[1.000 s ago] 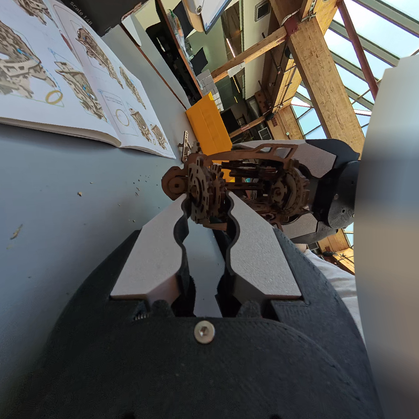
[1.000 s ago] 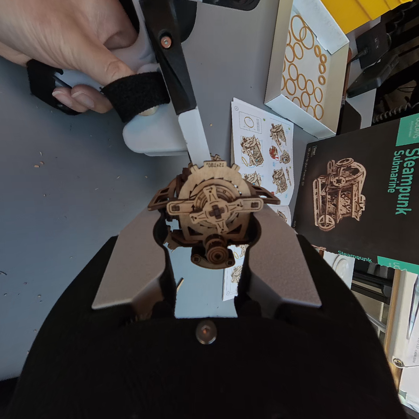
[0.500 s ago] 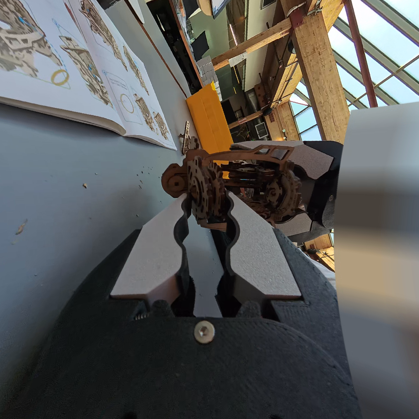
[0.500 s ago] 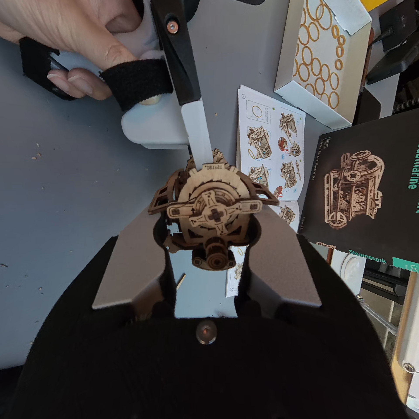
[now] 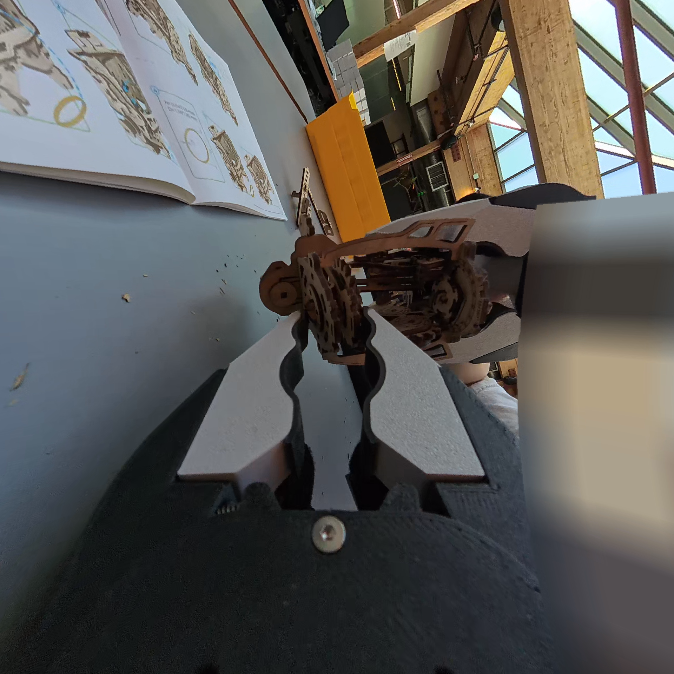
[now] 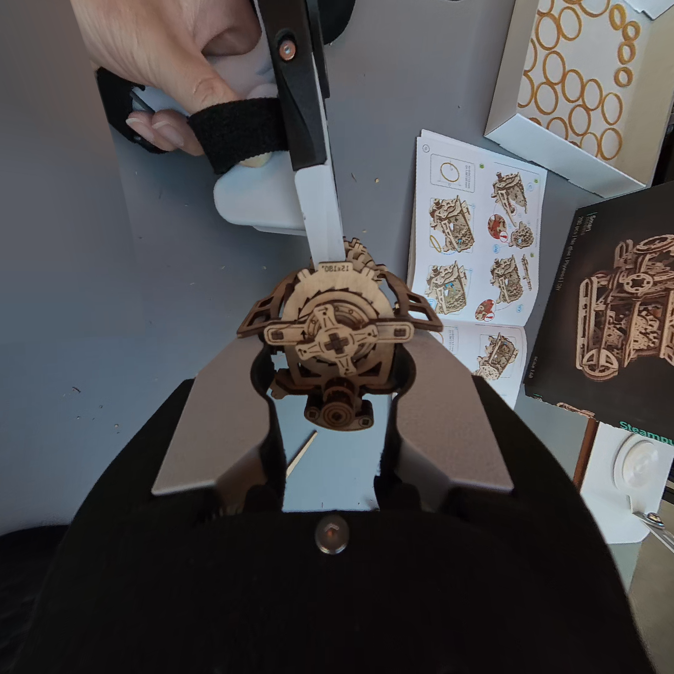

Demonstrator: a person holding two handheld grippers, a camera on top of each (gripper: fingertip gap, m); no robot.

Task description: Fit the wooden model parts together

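Grey tabletop (image 6: 109, 291) filled most of both views, flecked with wood crumbs, under timber beams and skylights seen beyond its far edge in the left wrist view. At the left of that view an open instruction booklet (image 5: 109, 120) lay flat, with a few loose wooden pieces (image 5: 308, 211) and a yellow bin (image 5: 346, 167) past it. Toward the middle, the left gripper (image 5: 333, 324) was clamped on the gear end of the wooden model (image 5: 372, 291), its two grey fingers (image 5: 251, 405) pinching a toothed wheel between their tips. Further right, the other gripper's pale fingers bracketed the model's far end.

In the right wrist view a person's hand (image 6: 157, 62) held the left gripper's handle at upper left. In the centre the right gripper (image 6: 333, 350) was closed on the model's flanks, its round face with a cross-shaped key turned to the camera; the model hung clear of the table between both tools. To the right lay the booklet, a white tray of rubber bands (image 6: 518, 120) and the dark kit box (image 6: 605, 321).

The step in hand looked like seating or aligning the gear assembly against the body. The next move likely called for a steady, straight push along the shaft, since the thin plywood teeth could snap under a skewed squeeze.
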